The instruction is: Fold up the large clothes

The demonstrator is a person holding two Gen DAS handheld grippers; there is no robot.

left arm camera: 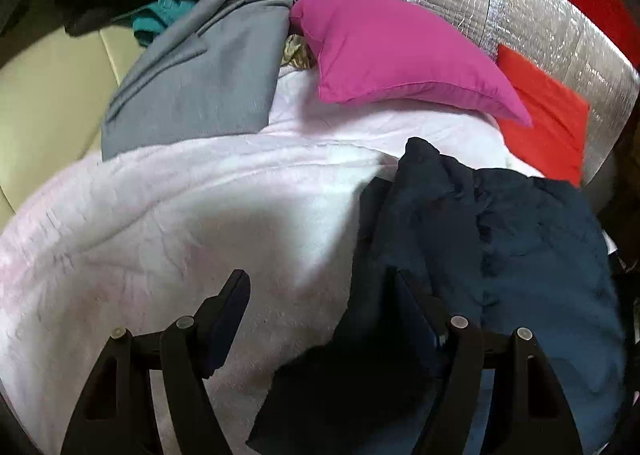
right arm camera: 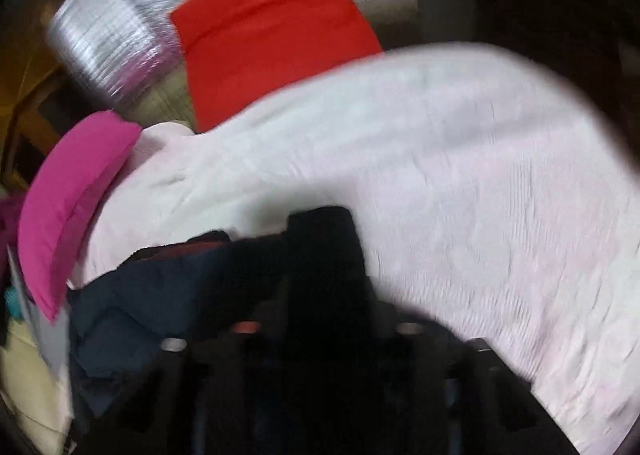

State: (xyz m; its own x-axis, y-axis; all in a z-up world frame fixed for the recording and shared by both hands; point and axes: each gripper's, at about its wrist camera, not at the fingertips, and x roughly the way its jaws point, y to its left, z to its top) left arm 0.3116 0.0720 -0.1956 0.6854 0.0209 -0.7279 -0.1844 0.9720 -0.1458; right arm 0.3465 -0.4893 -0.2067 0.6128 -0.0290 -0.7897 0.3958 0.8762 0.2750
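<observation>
Your left gripper (left arm camera: 320, 319) hangs over the pale pink fleece blanket (left arm camera: 168, 215) that serves as the work surface; its two black fingers stand well apart, with nothing pressed between them. The dark navy fleece garment (left arm camera: 520, 255), the piece to be folded, lies bunched on the near right part of the blanket in the left wrist view, and a fold of it reaches the inner side of the right-hand finger (left arm camera: 416, 319), though no grip is made there. Your right gripper (right arm camera: 320, 255) is blurred in its own view: its fingers appear drawn close together, and dark cloth (right arm camera: 132, 315) lies just to their left, but you cannot tell whether any of it is pinched. The open stance on the left probably leaves that side free to take a fresh edge. The magenta cushion (left arm camera: 400, 55), the red cushion (left arm camera: 548, 115) and the folded grey cloth (left arm camera: 200, 83) sit along the far edge of the blanket, clear of the garment, which leaves the middle free for spreading. Treat the garment as still crumpled: no flat panel or straight crease shows yet.
</observation>
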